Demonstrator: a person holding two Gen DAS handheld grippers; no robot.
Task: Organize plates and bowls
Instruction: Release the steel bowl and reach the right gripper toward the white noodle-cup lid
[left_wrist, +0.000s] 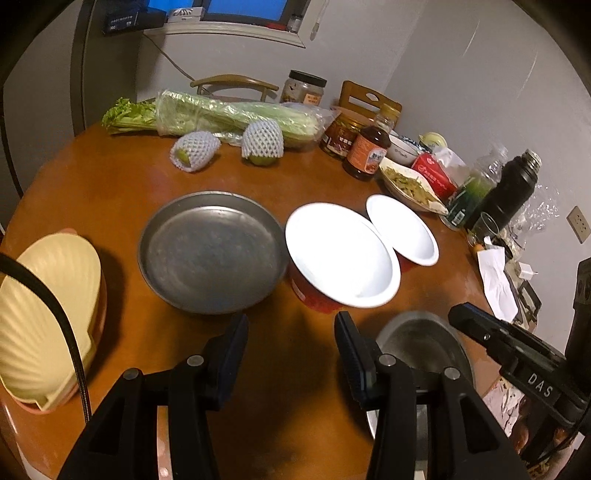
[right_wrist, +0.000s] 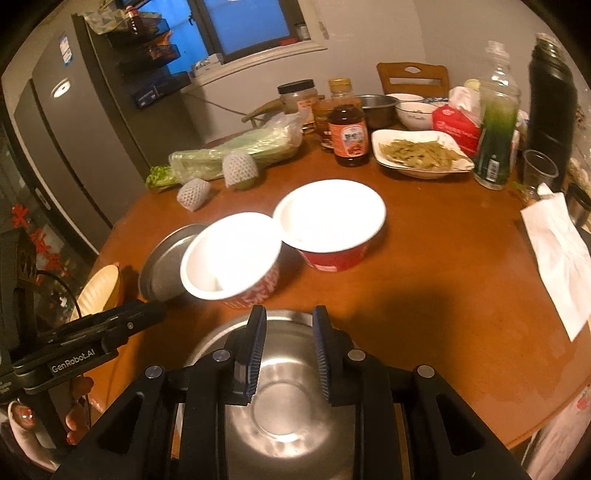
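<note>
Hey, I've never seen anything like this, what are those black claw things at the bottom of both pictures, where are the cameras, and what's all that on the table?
Those black claws are hand-held grippers, one in each of a person's hands, with no robot arm behind them. Each carries a wide-angle camera looking forward along its two fingers, so each picture is one gripper's own view.

In the left-hand view, the left gripper hangs open over bare wooden table, holding nothing. In the right-hand view, the right gripper hovers over a steel bowl; its jaws stand apart, not pinching the bowl.

On the table lie a flat metal plate, two red bowls with white insides, one nearer and one farther, and a cream shell-shaped dish. Farther back are celery in plastic, sauce bottles and a plate of food.
</note>
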